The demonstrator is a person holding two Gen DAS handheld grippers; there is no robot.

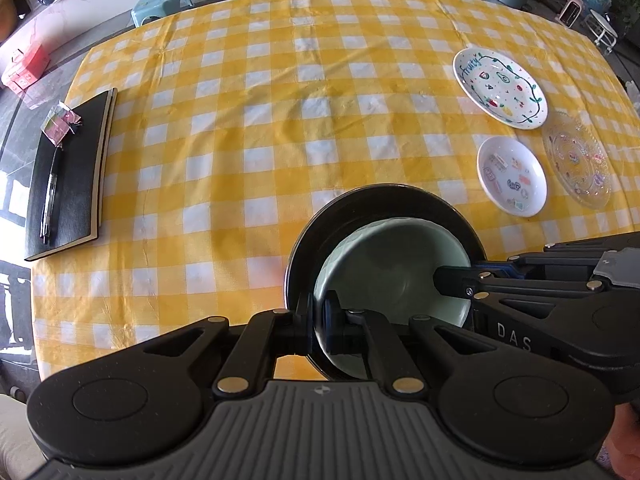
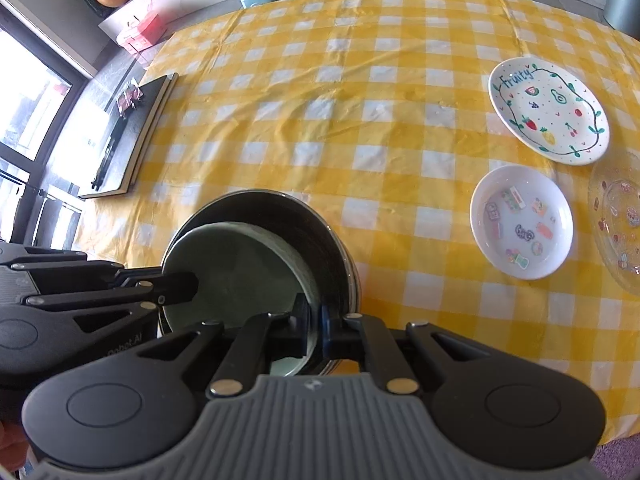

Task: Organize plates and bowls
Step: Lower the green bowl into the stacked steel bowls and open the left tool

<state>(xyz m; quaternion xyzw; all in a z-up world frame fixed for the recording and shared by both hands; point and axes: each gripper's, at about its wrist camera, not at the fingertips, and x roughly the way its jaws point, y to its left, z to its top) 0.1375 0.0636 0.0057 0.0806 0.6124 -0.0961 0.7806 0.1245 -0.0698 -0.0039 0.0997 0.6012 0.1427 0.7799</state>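
**Bowls pinched from two sides, near bench edge**

Bowls first, from the left wrist view: a pale green bowl (image 1: 394, 276) sits nested inside a black bowl (image 1: 320, 236), and the near part of both is hidden behind the left hand-held gripper (image 1: 318, 322). Its fingers are pressed together on the bowl walls at the near-left rim, one finger outside and one inside. The right hand-held gripper (image 1: 472, 290) reaches in from the right edge, its body cut off by the frame; it seems to pinch the rim on that side, though the contact is partly masked by its own linkage. Both point steeply down. Farther right lie a fruit-patterned plate (image 1: 500, 88), a small white sticker dish (image 1: 512, 176) and a clear glass plate (image 1: 576, 160), hard to read against the yellow checked cloth (image 1: 260, 120). A black notebook (image 1: 80, 160) with a pen lies at left.

The right wrist view shows the right hand-held gripper (image 2: 316, 332) closed on the stacked rims at their near-right side, with the left hand-held gripper (image 2: 176, 284) entering from the left onto the green bowl (image 2: 240, 272) within the black bowl (image 2: 300, 224). Here the fruit-patterned plate (image 2: 548, 112) and sticker dish (image 2: 520, 224) are clearer, while the glass plate (image 2: 616, 220) is cut off at the right. Only this view shows the window at left.
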